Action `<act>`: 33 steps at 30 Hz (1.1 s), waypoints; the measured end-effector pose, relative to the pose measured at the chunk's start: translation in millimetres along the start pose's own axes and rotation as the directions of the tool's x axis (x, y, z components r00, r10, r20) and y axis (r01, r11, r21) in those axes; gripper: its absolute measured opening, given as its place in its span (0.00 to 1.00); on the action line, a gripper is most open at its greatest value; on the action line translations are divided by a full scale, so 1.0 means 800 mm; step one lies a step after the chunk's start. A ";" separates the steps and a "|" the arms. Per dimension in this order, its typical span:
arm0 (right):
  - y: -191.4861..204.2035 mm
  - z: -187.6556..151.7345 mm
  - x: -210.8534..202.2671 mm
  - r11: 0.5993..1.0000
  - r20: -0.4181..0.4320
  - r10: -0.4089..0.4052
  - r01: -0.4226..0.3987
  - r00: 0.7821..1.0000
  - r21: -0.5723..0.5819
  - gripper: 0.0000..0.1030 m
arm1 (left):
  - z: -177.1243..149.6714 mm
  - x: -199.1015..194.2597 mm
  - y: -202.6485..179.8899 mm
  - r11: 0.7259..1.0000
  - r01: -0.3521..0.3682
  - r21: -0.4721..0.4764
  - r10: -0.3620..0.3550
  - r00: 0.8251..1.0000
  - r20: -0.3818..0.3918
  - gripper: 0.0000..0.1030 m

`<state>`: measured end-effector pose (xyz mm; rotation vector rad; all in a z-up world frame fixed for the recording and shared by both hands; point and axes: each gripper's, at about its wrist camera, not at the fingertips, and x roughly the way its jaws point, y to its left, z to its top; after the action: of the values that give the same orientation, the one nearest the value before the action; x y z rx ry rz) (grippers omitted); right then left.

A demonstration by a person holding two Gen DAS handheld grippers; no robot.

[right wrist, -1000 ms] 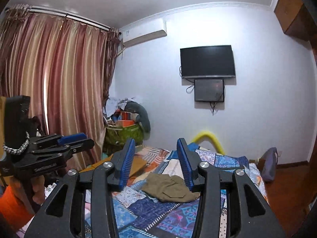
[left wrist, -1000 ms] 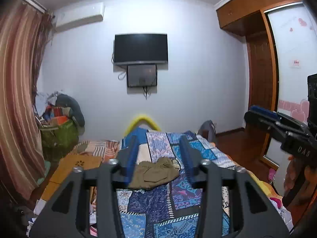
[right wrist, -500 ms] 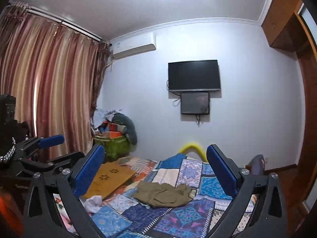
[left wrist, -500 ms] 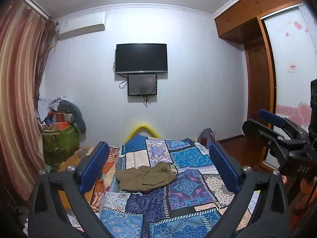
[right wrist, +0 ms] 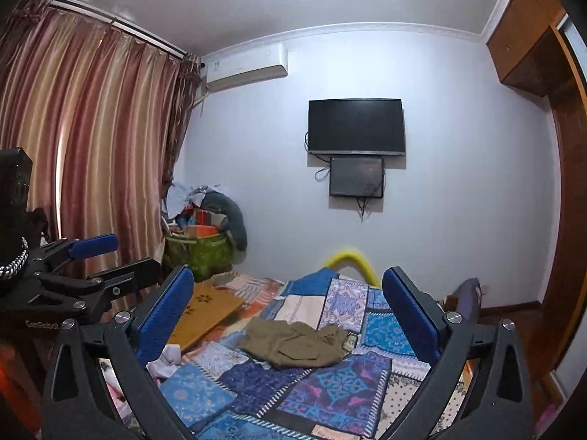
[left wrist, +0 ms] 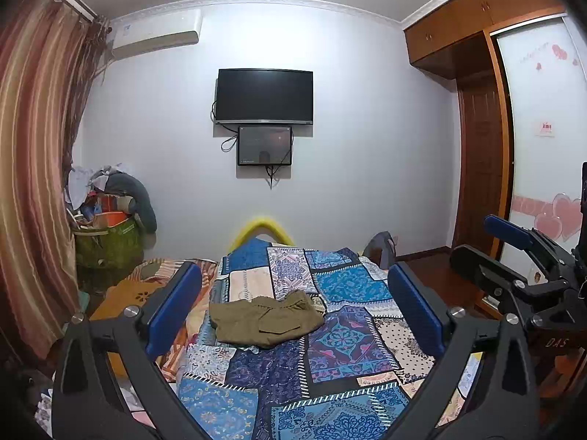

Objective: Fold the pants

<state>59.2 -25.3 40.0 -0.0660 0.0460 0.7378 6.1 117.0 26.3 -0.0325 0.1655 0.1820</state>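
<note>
Olive-green pants (left wrist: 266, 317) lie crumpled in a heap on the blue patchwork bedspread (left wrist: 345, 344), around the middle of the bed. They also show in the right wrist view (right wrist: 295, 343). My left gripper (left wrist: 293, 302) is open wide and empty, held above the near end of the bed, well short of the pants. My right gripper (right wrist: 288, 306) is open wide and empty, also back from the pants. Each gripper shows at the edge of the other's view: the right gripper (left wrist: 513, 242) and the left gripper (right wrist: 91, 253).
A yellow board (right wrist: 207, 311) lies left of the bed. A green basket piled with clothes (left wrist: 108, 242) stands by the striped curtain (left wrist: 33, 168). A TV (left wrist: 264, 97) hangs on the far wall. A wooden wardrobe (left wrist: 480, 168) is at right.
Both grippers opened from nearly shut to wide open a second ago. Both views tilted and drew back slightly. The pants have not moved.
</note>
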 end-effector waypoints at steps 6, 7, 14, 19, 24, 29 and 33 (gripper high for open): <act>-0.002 0.000 -0.004 1.000 -0.007 -0.003 0.003 1.000 0.005 0.99 | 0.000 0.003 -0.002 1.000 0.006 -0.002 -0.006 1.000 -0.008 1.00; -0.003 0.001 -0.006 1.000 -0.007 -0.003 0.003 1.000 0.006 0.99 | 0.000 0.004 -0.003 1.000 0.006 -0.002 -0.006 1.000 -0.008 1.00; -0.005 0.004 -0.011 1.000 -0.011 -0.005 0.005 1.000 0.017 0.99 | -0.001 0.007 -0.006 1.000 0.020 -0.002 -0.020 1.000 -0.018 1.00; -0.006 0.005 -0.013 1.000 -0.014 -0.001 0.001 1.000 0.024 1.00 | 0.000 0.008 -0.009 1.000 0.024 0.016 -0.024 1.000 -0.015 1.00; -0.007 0.004 -0.014 1.000 -0.018 -0.006 0.007 1.000 0.024 1.00 | -0.001 0.007 -0.010 0.999 0.024 0.021 -0.024 1.000 -0.013 1.00; -0.008 0.005 -0.013 0.999 -0.023 -0.007 0.007 1.000 0.035 1.00 | 0.000 0.008 -0.008 1.000 0.028 0.013 -0.027 1.000 -0.015 1.00; -0.009 0.005 -0.013 0.999 -0.027 -0.005 0.006 1.000 0.040 1.00 | 0.002 0.010 -0.006 1.000 0.027 0.010 -0.026 1.000 -0.015 1.00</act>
<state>56.5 -36.9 44.6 -0.0375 0.0861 0.7306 14.9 113.6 26.7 -0.0258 0.1810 0.1545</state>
